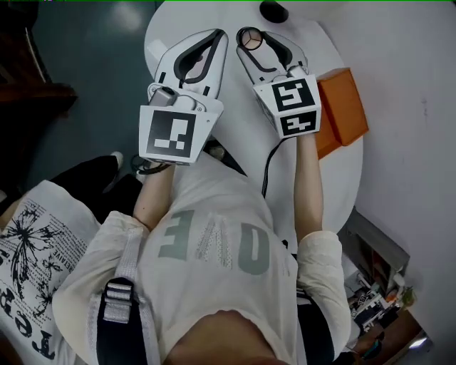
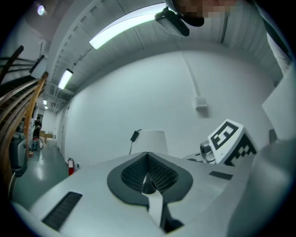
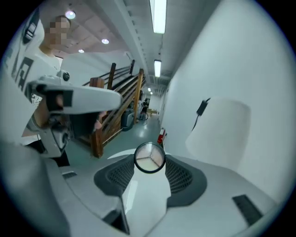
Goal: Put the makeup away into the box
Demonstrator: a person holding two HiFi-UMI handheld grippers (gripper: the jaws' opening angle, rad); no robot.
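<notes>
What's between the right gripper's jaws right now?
A small round compact, gripped on both sides by the jaws of the right gripper. The right gripper view shows it plainly, and the head view shows it too.

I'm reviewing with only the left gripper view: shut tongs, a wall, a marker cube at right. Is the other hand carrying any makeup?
Observer: Yes. The right gripper view shows the right tongs clamped on a round compact, its pan split in three.
Operator: Where is the box?
Observer: In the head view an orange box sits on the white table, just right of the right tongs.
Operator: Anything else on that table?
Observer: One dark round item at the far edge; I can't tell what it is.
</notes>
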